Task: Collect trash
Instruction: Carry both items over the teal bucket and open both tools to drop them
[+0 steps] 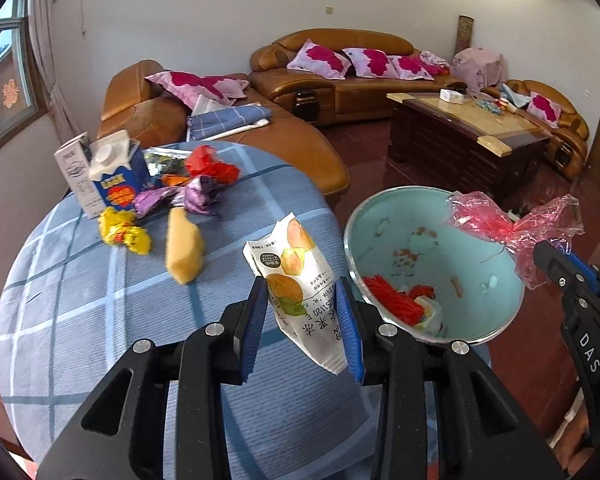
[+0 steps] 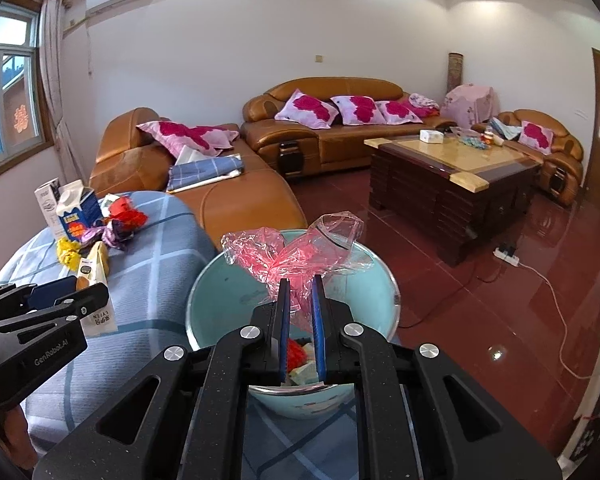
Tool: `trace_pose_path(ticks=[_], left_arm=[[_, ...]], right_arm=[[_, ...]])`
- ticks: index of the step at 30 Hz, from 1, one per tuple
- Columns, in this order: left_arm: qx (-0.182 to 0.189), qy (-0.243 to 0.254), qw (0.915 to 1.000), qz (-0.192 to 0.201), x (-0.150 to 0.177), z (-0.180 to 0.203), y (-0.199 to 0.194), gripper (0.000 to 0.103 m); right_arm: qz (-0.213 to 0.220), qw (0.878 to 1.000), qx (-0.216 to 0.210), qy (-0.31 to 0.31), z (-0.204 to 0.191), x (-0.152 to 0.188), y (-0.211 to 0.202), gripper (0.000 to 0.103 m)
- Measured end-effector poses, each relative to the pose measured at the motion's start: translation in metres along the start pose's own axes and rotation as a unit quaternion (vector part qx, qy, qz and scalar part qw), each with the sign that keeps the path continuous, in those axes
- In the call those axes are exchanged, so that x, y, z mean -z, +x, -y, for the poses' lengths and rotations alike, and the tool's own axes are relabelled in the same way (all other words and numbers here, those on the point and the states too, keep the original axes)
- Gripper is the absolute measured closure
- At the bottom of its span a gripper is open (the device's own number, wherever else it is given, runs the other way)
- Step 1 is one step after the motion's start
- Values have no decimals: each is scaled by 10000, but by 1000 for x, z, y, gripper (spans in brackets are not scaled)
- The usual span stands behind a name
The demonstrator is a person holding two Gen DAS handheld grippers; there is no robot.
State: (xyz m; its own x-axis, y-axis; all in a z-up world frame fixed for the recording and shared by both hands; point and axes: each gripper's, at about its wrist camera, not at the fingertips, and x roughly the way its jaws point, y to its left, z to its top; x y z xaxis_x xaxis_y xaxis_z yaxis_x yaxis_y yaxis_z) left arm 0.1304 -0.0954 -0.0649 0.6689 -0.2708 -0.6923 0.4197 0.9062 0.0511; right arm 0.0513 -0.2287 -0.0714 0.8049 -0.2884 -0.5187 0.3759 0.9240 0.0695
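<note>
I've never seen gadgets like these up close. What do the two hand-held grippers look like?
Both are alike: the left gripper and right gripper have speckled matte black frames with slotted cut-outs, round silver bolt heads, and two flat fingers faced with ribbed blue pads. White lettering marks their sides. No cables or sleeves show.

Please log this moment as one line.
left hand-held gripper: holds snack packet | right hand-held gripper: holds pink wrapper over bowl

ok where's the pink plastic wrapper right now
The pink plastic wrapper is pinched in the right gripper, held above the teal basin beside the table's right edge.
</note>
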Motion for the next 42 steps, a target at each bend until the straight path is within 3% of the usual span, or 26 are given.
trace_pose_path(ticks=[22, 34, 40, 42], left_arm=[[642, 321, 9968, -339, -24, 47, 57, 68], [712, 443, 9952, -503, -28, 61, 78, 68], [694, 436, 9951, -547, -30, 60, 82, 67], [686, 445, 9952, -546, -31, 61, 83, 67]], right_arm=[[-323, 9981, 530, 59, 29, 1, 36, 92], [-598, 9974, 407, -28, 31, 3, 57, 91], [-569, 9978, 348, -17, 34, 4, 55, 87], [-566, 9979, 330, -8, 35, 5, 55, 80]])
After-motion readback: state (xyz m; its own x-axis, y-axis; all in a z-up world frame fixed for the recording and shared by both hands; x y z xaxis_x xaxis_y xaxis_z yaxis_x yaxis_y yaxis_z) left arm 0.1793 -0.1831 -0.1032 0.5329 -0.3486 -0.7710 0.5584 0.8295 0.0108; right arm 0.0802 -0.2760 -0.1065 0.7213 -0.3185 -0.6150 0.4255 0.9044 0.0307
